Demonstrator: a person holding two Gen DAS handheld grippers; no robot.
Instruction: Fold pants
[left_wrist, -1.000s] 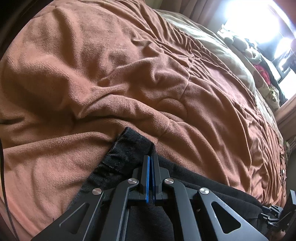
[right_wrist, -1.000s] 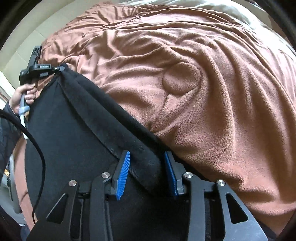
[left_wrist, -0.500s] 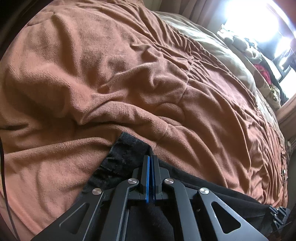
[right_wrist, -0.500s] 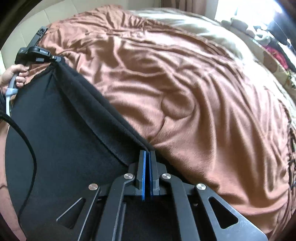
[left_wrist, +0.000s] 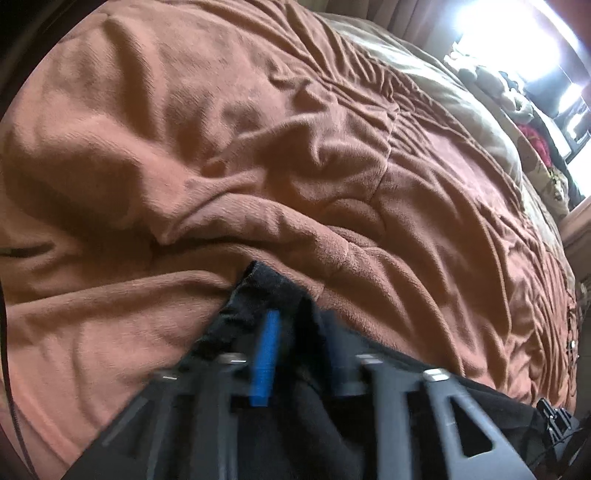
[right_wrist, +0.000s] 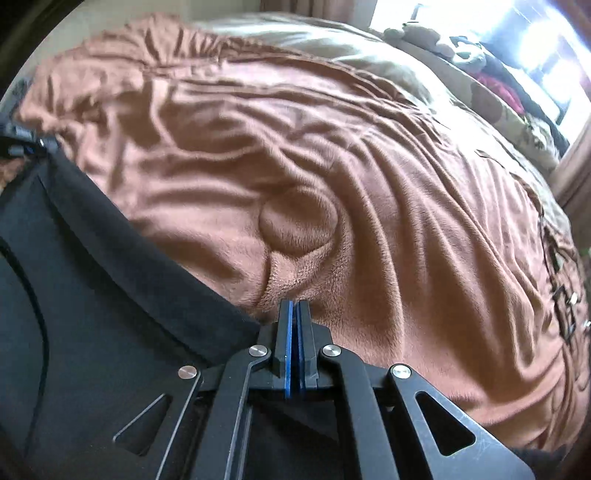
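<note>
Black pants (right_wrist: 92, 302) lie on the rust fleece blanket (right_wrist: 369, 192) covering the bed. Left tongs (left_wrist: 291, 332) stand apart astride a corner; right tongs (right_wrist: 294, 314) are clamped on the pants' edge.

Ahead of both grippers the brown blanket (right_wrist: 369, 192) spreads wide and open, broken only by soft folds and 1 rounded lump (right_wrist: 299, 229). Along the far edge, stuffed toys (right_wrist: 439, 40) and piled clothes (right_wrist: 502, 88) crowd the bed's side.
</note>
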